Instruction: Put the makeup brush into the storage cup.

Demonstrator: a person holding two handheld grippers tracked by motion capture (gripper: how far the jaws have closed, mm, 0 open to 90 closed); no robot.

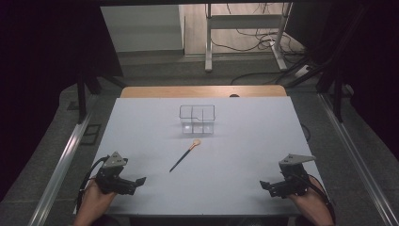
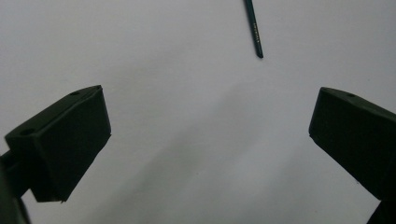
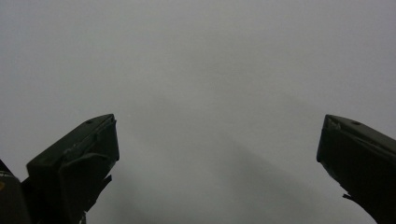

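- The brush (image 1: 184,157) lies flat near the middle of the surface (image 1: 254,141), its pale tip towards the clear holder (image 1: 197,118) and its dark handle slanting back towards the person. It is apart from the holder and well apart from both grippers.
- Judged from this, the likely work is to lift the brush and stand it in the holder. The handle is thin and lies flush on the surface, so jaws coming down a little off line could pinch beside it, roll it away or flick it.
- A grip near the handle's end would probably let the brush swing and tip, and miss a compartment.
- The holder looks light and is hard to read in the high view; I cannot tell its dividers for sure. A knock from the brush or a jaw could slide or topple it.
- The left gripper (image 1: 139,180) rests at the near left, its jaws wide apart with nothing between them. In the left gripper view the handle's end (image 2: 254,32) lies ahead, beyond the jaws, touching neither.
- The right gripper (image 1: 262,184) rests at the near right, its jaws likewise wide apart and empty, over bare surface.
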